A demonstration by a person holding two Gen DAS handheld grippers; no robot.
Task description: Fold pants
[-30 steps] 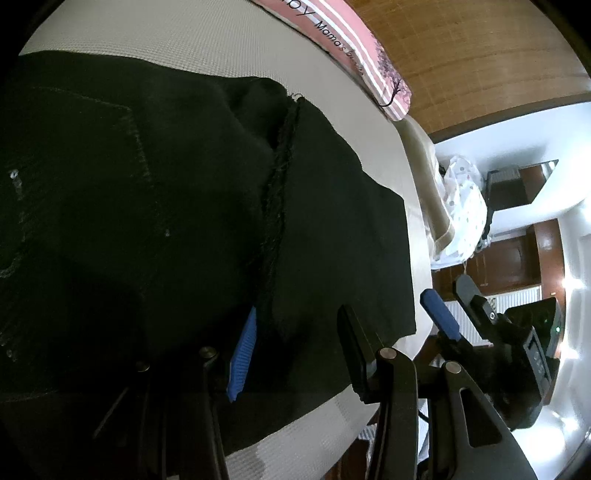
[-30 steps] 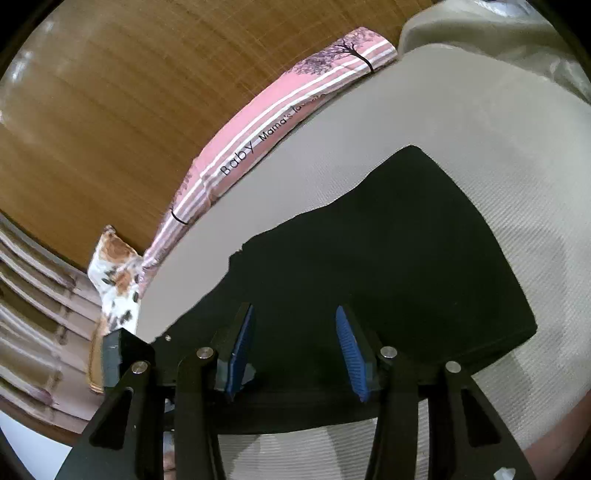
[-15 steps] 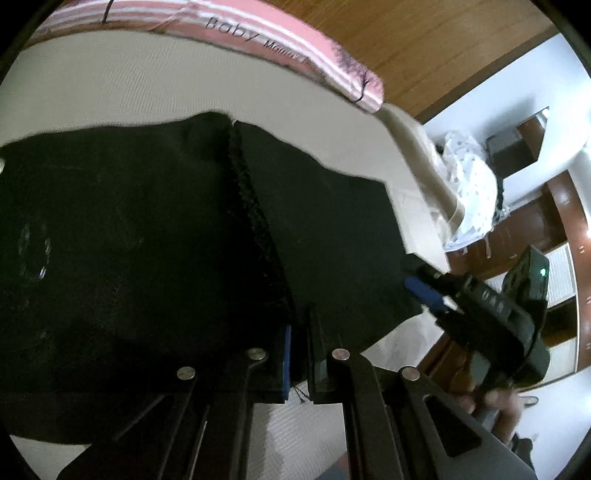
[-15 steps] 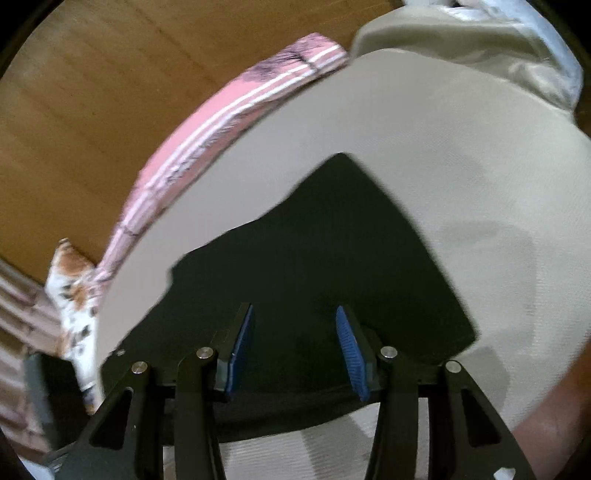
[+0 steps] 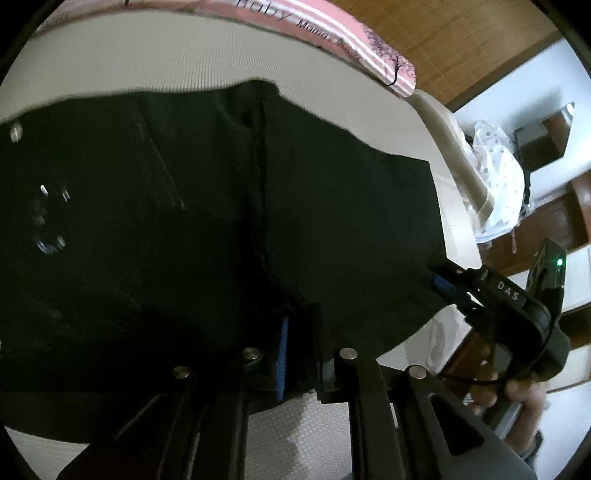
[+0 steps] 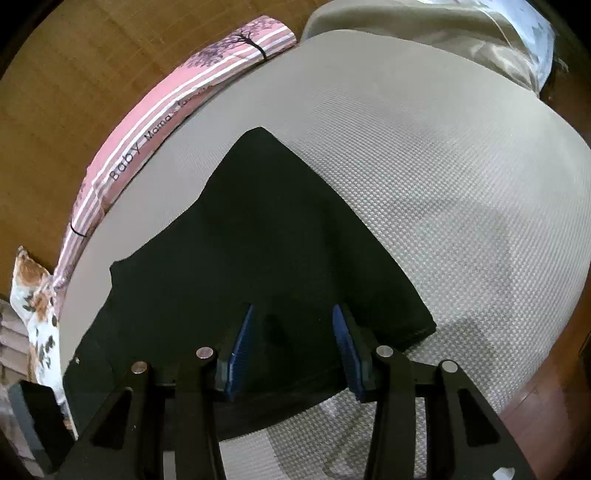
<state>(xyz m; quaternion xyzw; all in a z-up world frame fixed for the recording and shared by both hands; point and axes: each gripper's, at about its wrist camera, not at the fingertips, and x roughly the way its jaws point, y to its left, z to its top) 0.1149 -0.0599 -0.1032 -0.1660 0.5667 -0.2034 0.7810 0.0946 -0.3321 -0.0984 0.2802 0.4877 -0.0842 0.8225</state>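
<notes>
Black pants point(image 5: 184, 221) lie spread on a beige textured mat point(image 5: 147, 66). A raised seam runs down their middle in the left wrist view. My left gripper point(image 5: 299, 332) is shut on the pants' near edge at that seam. My right gripper point(image 6: 291, 332) is open, its blue pads point(image 6: 240, 343) straddling the near edge of the pant leg point(image 6: 266, 236). It also shows in the left wrist view point(image 5: 443, 280) at the leg's right corner, held by a hand.
A pink striped roll point(image 6: 155, 125) printed "Baby" lies along the mat's far edge point(image 5: 332, 33). A floral cushion point(image 6: 33, 295) lies at the left. Beige bedding and a white dotted cloth point(image 5: 498, 177) lie at the right. Wooden floor surrounds the mat.
My left gripper has closed on the pants' near edge at the seam. My right gripper stayed open and shifted along the leg's hem toward its corner.
</notes>
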